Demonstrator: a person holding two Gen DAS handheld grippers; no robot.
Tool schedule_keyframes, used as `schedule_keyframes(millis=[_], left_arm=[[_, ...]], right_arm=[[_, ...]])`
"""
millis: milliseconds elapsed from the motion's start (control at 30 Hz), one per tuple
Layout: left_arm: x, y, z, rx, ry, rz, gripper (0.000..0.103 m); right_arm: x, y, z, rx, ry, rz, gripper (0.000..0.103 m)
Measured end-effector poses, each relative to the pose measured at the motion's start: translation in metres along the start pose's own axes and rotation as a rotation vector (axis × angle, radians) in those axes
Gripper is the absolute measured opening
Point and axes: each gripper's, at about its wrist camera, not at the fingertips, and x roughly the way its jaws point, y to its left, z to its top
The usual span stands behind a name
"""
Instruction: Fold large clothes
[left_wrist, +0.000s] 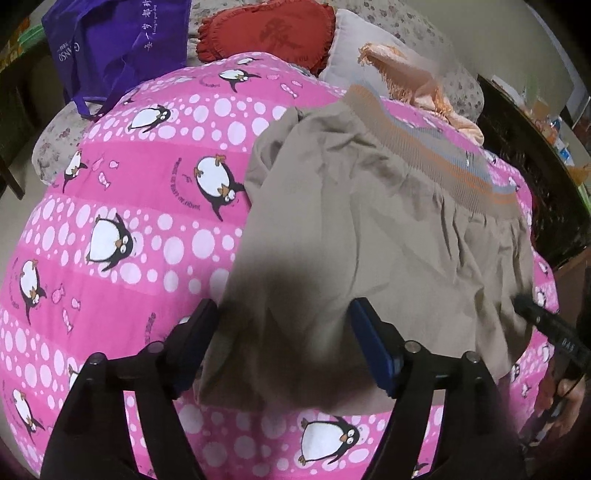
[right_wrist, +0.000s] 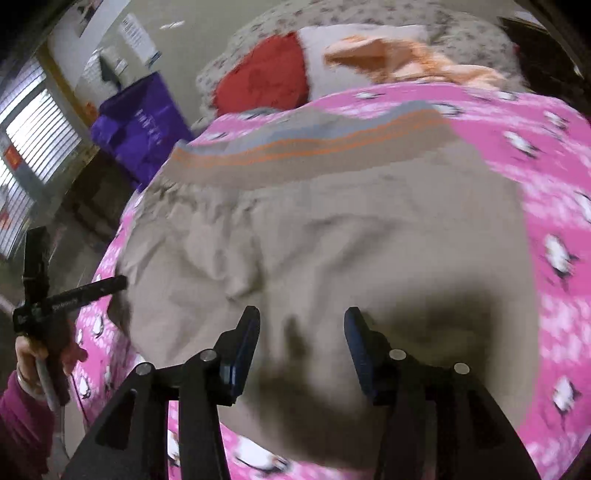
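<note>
A large beige garment (left_wrist: 354, 229) with a ribbed band of orange and grey stripes (left_wrist: 439, 155) lies spread on a pink penguin-print quilt (left_wrist: 140, 206). My left gripper (left_wrist: 282, 317) is open and empty, hovering over the garment's near edge. The right gripper's tip (left_wrist: 524, 306) shows at the garment's right edge. In the right wrist view, the same garment (right_wrist: 314, 240) fills the middle, its striped band (right_wrist: 314, 144) at the far side. My right gripper (right_wrist: 301, 325) is open and empty above it. The left gripper (right_wrist: 110, 284) shows at the garment's left edge.
A purple tote bag (left_wrist: 118, 44), a red frilled cushion (left_wrist: 273, 33) and a peach fringed cloth (left_wrist: 413, 81) lie beyond the quilt. Dark furniture (left_wrist: 528, 162) stands at the right. A window with blinds (right_wrist: 33, 147) is at the left.
</note>
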Motion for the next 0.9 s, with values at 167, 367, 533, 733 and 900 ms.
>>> schedule_keyframes(millis=[167,367,533,733,900], left_arm=[[0.01,0.012,0.018,-0.057,-0.002,-0.023,0.085],[0.018,0.01,0.022,-0.072,-0.001,-0.005,0.085],[0.022,0.007,0.021,-0.053,0.004,0.015,0.085],[0.029,0.01,0.021,-0.066,0.021,0.0,0.085],[0.041,0.018,0.024,-0.088,0.042,-0.053,0.088]], right_arm=[[-0.021,-0.03,-0.013,0.065,-0.015,-0.02,0.049],[-0.027,-0.026,-0.014,0.027,-0.04,-0.065,0.05],[-0.006,-0.039,-0.017,0.064,0.005,-0.093,0.055],[-0.018,-0.04,-0.016,0.085,-0.01,-0.074,0.056],[-0.037,-0.045,-0.021,0.09,-0.035,-0.076,0.058]])
